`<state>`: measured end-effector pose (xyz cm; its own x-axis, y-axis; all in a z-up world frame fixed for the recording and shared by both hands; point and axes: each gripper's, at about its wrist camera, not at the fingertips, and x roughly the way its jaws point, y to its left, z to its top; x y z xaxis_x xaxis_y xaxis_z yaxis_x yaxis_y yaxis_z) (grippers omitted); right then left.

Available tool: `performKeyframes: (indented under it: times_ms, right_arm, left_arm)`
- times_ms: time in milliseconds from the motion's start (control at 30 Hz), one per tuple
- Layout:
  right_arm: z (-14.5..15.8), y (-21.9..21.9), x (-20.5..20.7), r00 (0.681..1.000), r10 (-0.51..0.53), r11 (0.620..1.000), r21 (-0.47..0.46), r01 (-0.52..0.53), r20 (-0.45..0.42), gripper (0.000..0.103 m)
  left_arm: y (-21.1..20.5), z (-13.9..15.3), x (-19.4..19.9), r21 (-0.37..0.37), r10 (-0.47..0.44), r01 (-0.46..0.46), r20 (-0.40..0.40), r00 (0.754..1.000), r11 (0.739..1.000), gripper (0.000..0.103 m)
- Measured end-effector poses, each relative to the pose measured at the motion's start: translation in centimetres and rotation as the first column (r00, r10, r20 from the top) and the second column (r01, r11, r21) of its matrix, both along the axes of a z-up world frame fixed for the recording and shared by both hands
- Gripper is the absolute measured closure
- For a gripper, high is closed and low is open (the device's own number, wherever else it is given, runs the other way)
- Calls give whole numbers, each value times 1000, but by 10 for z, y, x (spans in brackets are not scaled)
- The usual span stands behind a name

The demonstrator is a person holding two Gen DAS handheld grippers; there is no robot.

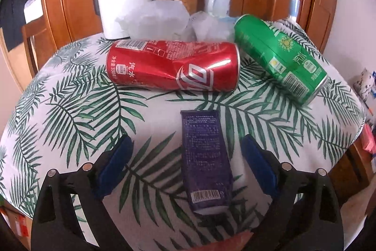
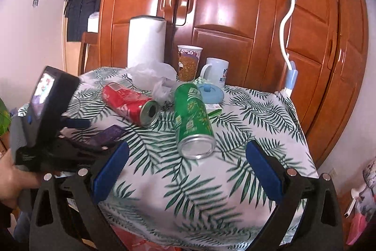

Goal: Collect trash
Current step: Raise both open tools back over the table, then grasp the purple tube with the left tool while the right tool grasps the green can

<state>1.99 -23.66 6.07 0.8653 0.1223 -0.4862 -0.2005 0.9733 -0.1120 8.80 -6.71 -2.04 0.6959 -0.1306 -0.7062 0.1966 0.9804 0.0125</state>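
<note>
While lying lengthwise at twelve o'clock between the spread pads of the left gripper (image 1: 186,166), pointing its long axis straight ahead: purple box (image 1: 205,161), untouched. Hanging wide open too, right gripper (image 2: 186,171), facing green can (image 2: 192,119). Showing red can (image 2: 131,105) mouth only from right.

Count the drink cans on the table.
2. Red can lies on its side mid-table, dented; green can lies on its side to its right. Crumpled plastic bags behind could hide more.
</note>
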Motion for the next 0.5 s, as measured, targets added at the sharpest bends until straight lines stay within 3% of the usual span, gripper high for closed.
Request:
performKeyframes:
  times_ms: [267,500]
  right_arm:
    - [-5,7,45,998,7,1000,-13,-7,-58,5]
    - [-8,11,67,997,-5,1000,-27,3,-74,5]
  left_arm:
    - [22,2,3,-8,25,-25,9,1000,1000,19]
    - [12,5,2,-3,-24,24,13,1000,1000,43]
